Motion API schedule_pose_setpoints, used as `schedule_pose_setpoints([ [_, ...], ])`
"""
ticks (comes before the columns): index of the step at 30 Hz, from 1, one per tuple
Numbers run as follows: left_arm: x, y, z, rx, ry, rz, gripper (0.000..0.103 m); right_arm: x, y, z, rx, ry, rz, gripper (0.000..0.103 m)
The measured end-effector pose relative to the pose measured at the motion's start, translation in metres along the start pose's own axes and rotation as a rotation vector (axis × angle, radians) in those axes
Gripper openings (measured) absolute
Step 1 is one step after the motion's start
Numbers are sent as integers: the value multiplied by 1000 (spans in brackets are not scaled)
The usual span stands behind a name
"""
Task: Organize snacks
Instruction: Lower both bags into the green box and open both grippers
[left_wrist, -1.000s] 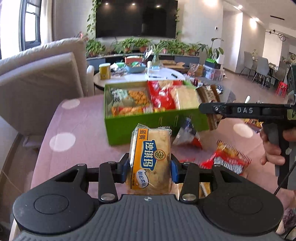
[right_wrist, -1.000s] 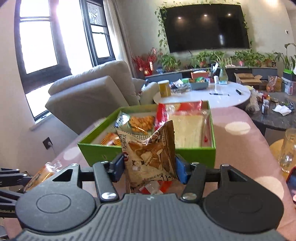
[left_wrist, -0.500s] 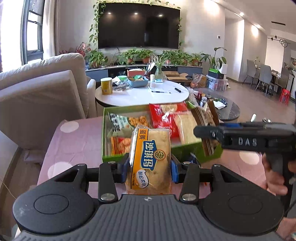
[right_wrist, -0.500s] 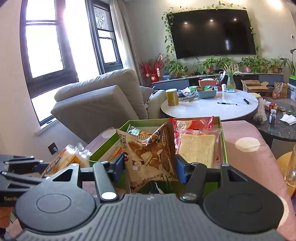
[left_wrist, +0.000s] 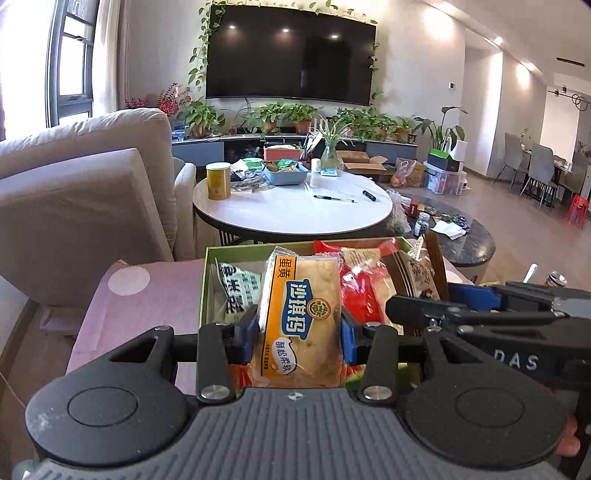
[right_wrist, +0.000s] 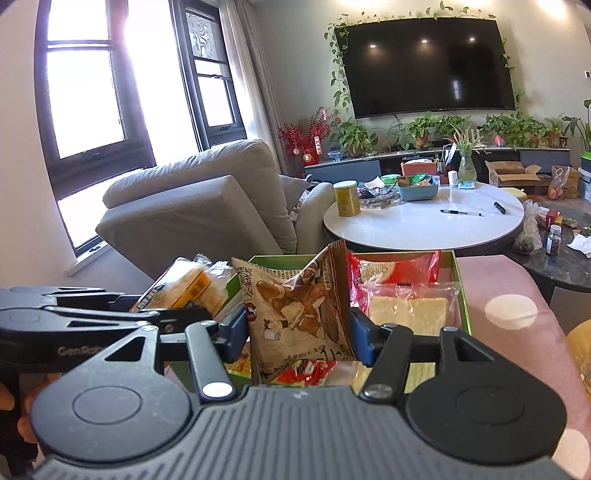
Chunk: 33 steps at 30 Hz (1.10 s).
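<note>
The left gripper (left_wrist: 298, 334) holds a yellow cake packet (left_wrist: 301, 314) upright; its blue fingers (left_wrist: 246, 334) press on both sides of the packet, so the gap between them is narrow. The packet has an orange-yellow label with blue characters and it hangs over the near part of the green box (left_wrist: 207, 280). In the right wrist view the same packet (right_wrist: 184, 288) shows at the left, held by the left gripper just beside the left edge of the box.

The right gripper (right_wrist: 298, 336) is closed on a brown snack bag (right_wrist: 295, 314), printed with pieces of biscuit. The bag stands upright and a little crumpled between the fingers (right_wrist: 360, 339), above the near wall of the green box (right_wrist: 458, 295). In the left wrist view the right gripper (left_wrist: 417, 306) reaches in from the right, with the brown bag (left_wrist: 415, 273) at its tip over the right side of the box.

Inside the box lie a red packet (right_wrist: 395, 267) at the far side, a clear packet with a pale cake (right_wrist: 410, 314) in front of it, and a white and green packet (left_wrist: 236, 288) at the left. The box stands on a counter with a pink cloth with pale dots (right_wrist: 509, 314). Behind it are a white round table (left_wrist: 291, 210) with a yellow can (left_wrist: 218, 181), and a grey sofa (left_wrist: 74, 199) at the left.
</note>
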<state>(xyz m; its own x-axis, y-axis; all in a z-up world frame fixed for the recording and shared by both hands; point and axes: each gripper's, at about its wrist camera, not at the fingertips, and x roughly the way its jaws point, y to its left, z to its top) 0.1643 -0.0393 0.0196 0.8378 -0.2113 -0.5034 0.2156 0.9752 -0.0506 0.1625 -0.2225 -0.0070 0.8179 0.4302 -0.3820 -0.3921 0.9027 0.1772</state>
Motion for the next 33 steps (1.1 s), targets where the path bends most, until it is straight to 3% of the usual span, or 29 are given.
schedule_pose_setpoints([
  [17,69,16,9,-18,64,8,40,40,-11,5,48,41,-4,65],
  [27,81,22,8,-40,66,10,40,51,-11,8,61,56,-12,65],
  [30,79,27,7,-79,45,28,56,51,-9,8,56,37,-21,68],
  [33,73,32,5,-100,40,27,57,49,-9,8,65,12,-58,70],
])
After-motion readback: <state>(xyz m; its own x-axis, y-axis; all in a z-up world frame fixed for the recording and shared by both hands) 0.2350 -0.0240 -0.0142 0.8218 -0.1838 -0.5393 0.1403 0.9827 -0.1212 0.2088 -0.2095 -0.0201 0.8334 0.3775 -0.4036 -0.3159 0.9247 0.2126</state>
